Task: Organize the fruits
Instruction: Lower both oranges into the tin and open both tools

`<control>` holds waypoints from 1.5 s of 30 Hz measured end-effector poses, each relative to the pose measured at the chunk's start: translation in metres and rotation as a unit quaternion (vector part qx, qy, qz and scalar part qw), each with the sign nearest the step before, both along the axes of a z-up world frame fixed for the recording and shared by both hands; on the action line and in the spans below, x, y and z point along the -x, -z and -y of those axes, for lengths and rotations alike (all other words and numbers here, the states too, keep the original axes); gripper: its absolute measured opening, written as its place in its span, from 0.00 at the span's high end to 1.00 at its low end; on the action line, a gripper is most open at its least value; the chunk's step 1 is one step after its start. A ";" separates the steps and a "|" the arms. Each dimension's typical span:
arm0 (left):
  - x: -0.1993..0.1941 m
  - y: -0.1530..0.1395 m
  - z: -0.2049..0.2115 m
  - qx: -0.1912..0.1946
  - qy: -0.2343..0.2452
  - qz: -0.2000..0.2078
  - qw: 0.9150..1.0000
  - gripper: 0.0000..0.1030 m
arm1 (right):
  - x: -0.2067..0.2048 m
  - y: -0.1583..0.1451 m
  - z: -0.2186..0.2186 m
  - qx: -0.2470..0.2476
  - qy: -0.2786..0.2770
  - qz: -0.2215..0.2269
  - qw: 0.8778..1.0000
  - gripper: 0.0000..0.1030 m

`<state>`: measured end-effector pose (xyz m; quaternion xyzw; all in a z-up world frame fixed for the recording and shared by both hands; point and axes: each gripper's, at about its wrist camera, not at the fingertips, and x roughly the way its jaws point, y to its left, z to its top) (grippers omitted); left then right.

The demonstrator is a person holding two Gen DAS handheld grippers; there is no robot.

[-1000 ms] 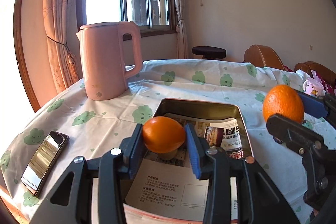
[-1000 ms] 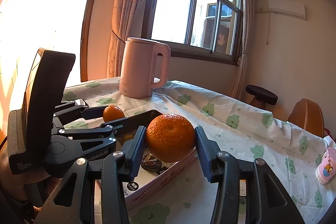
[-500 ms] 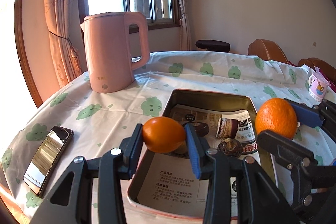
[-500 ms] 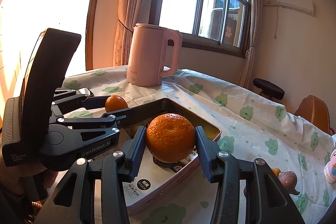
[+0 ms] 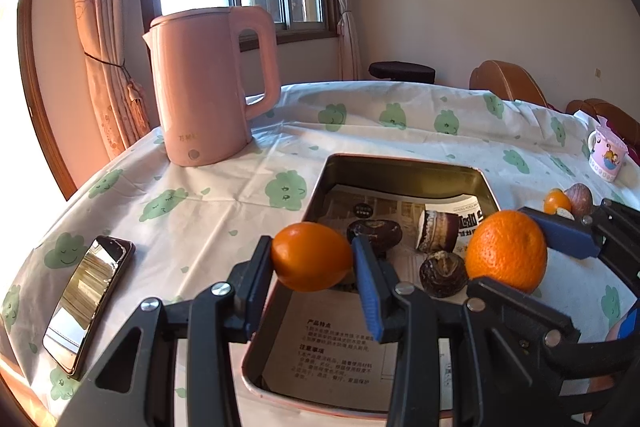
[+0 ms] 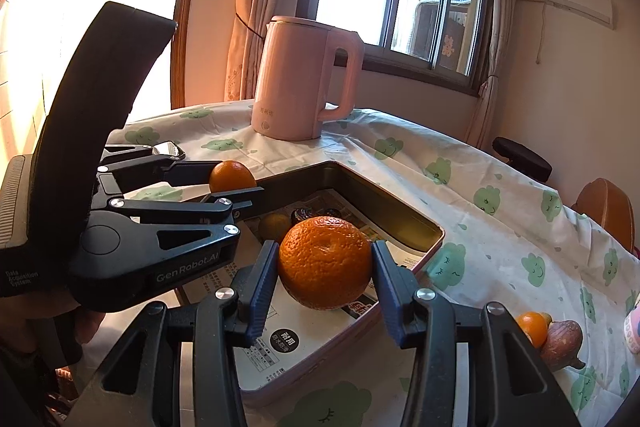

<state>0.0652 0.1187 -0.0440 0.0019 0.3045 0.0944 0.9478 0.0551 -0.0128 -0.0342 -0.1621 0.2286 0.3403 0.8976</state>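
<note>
both of my grippers have come in lower over the tin since a second ago, so more of its inside shows now, with the dark brown fruits lying on the printed paper.

the tabletop (image 5: 224, 211) wears a white cloth with green cloud faces. on it stands a pink kettle (image 5: 208, 87), upright, handle to the right in the left wrist view. the metal tin (image 5: 404, 167) sits open near the middle. a phone (image 5: 86, 297) lies flat to its left.

my right gripper (image 6: 326, 265) is clamped on the big round orange (image 6: 325, 263), held over the tin's near right part. my left gripper (image 5: 312, 257) is clamped on the smaller oval orange (image 5: 311, 255), its long axis running across from pad to pad, over the tin's left rim. near the tin's right side, on the cloth, lie a small orange fruit (image 6: 531, 327) and a brown one (image 6: 562, 343), touching.
</note>
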 end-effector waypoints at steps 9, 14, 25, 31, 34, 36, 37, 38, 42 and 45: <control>-0.004 0.003 0.001 -0.002 0.008 -0.013 1.000 0.59 | -0.007 0.004 -0.002 0.010 -0.003 -0.025 1.000 0.53; -0.005 0.003 0.004 -0.015 0.006 -0.017 1.000 0.59 | -0.012 0.008 -0.003 0.013 -0.004 -0.043 0.999 0.53; -0.007 0.004 0.008 -0.034 0.003 -0.023 0.999 0.58 | -0.016 0.011 -0.005 0.016 -0.003 -0.060 0.998 0.52; -0.007 0.004 0.008 -0.035 0.003 -0.024 0.999 0.58 | -0.018 0.011 -0.005 0.018 -0.002 -0.063 0.998 0.52; -0.007 0.004 0.008 -0.035 0.003 -0.023 0.999 0.57 | -0.019 0.012 -0.005 0.019 0.000 -0.065 0.998 0.52; -0.008 0.004 0.008 -0.034 0.001 -0.024 0.999 0.54 | -0.019 0.011 -0.006 0.019 0.000 -0.064 0.998 0.52; -0.008 0.004 0.007 -0.033 -0.001 -0.024 0.999 0.50 | -0.019 0.011 -0.005 0.019 0.001 -0.063 0.998 0.51; -0.007 0.004 0.006 -0.032 -0.003 -0.023 0.999 0.48 | -0.018 0.011 -0.005 0.019 0.003 -0.062 0.998 0.50; -0.004 0.003 0.002 -0.031 -0.015 -0.016 0.999 0.34 | -0.019 0.010 -0.002 0.012 0.005 -0.062 0.998 0.45; -0.002 0.002 0.001 -0.029 -0.020 -0.010 0.999 0.31 | -0.018 0.009 0.000 0.008 0.011 -0.058 0.998 0.39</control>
